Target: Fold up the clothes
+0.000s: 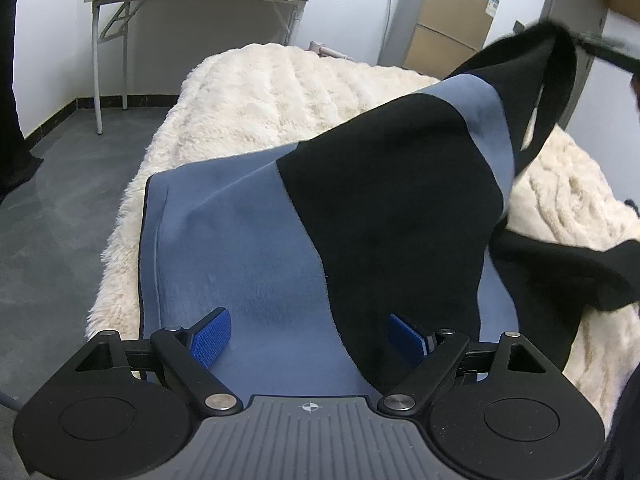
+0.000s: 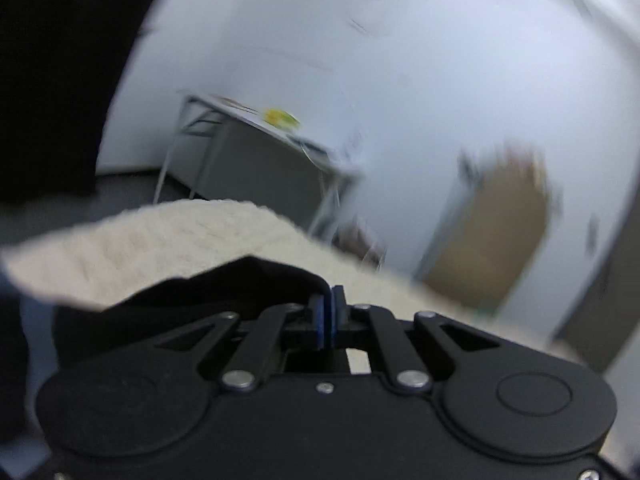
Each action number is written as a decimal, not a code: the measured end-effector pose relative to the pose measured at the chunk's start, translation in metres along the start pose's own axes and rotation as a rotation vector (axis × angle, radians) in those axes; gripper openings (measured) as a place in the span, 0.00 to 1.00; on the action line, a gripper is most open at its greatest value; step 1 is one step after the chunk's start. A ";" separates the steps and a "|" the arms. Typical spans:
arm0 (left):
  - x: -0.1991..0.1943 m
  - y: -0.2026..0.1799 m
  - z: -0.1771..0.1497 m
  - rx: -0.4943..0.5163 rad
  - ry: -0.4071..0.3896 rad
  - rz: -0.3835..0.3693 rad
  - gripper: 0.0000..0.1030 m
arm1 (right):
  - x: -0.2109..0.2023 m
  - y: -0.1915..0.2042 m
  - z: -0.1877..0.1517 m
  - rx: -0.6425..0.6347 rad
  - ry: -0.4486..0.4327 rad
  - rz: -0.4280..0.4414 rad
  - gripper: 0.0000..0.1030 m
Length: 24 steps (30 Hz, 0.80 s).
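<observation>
left gripper [image 1: 308,340] spread wide over shirt [image 1: 248,240] | right gripper [image 2: 327,320] pinching shirt's black edge | shirt lifted off blanket [image 1: 280,92]

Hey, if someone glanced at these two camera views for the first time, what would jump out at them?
First, the blue and black garment spread across the fluffy cream blanket, one black corner lifted high at upper right. Next, the left tool hovering open over the blue part at the near edge. In the blurred right wrist view, the right tool is shut on black fabric of that garment.
</observation>
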State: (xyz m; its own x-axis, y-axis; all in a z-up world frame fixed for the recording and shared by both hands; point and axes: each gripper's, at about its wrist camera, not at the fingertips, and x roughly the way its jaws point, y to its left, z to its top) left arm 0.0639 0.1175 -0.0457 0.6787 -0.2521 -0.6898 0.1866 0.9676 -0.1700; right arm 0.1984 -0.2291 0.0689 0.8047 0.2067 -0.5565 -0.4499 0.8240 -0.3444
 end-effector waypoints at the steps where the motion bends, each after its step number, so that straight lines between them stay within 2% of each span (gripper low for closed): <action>1: 0.000 0.000 0.000 -0.002 0.001 0.001 0.80 | -0.008 0.002 0.005 -0.060 -0.010 -0.012 0.13; 2: 0.001 0.001 0.000 -0.005 0.002 0.003 0.80 | -0.016 0.003 0.010 -0.119 -0.021 -0.023 0.17; 3: 0.001 0.002 0.000 -0.009 0.002 0.004 0.80 | -0.024 0.005 0.015 -0.179 -0.031 -0.035 0.16; 4: 0.001 0.002 0.000 -0.011 0.002 0.003 0.80 | -0.011 0.031 -0.005 -0.208 0.136 0.149 0.15; 5: 0.000 0.003 0.000 -0.014 0.002 0.003 0.80 | -0.003 0.041 -0.023 -0.252 0.199 0.192 0.15; 7: 0.000 0.003 -0.001 -0.018 0.001 0.002 0.80 | -0.001 0.041 -0.049 -0.239 0.229 0.161 0.15; 8: -0.001 0.003 -0.001 -0.016 0.002 0.002 0.80 | 0.001 0.042 -0.061 -0.232 0.243 0.145 0.19; 9: -0.001 0.003 -0.002 -0.014 0.002 0.002 0.80 | -0.004 0.031 -0.066 -0.157 0.214 0.130 0.24; 11: -0.001 0.003 -0.001 -0.013 0.003 0.002 0.80 | -0.012 0.007 -0.076 -0.010 0.150 0.102 0.52; 12: 0.000 0.003 -0.001 -0.015 0.003 0.001 0.80 | -0.014 -0.004 -0.080 0.056 0.133 0.087 0.56; 13: 0.001 0.003 0.000 -0.017 0.003 -0.001 0.80 | -0.016 -0.016 -0.084 0.122 0.116 0.072 0.57; 24: 0.002 0.002 -0.001 -0.018 0.007 0.002 0.80 | 0.004 -0.037 -0.093 0.384 0.123 0.116 0.57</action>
State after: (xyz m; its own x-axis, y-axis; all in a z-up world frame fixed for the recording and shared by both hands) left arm 0.0650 0.1194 -0.0477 0.6743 -0.2504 -0.6947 0.1723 0.9681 -0.1817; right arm 0.1820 -0.3075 0.0092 0.6943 0.2646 -0.6693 -0.3390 0.9406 0.0201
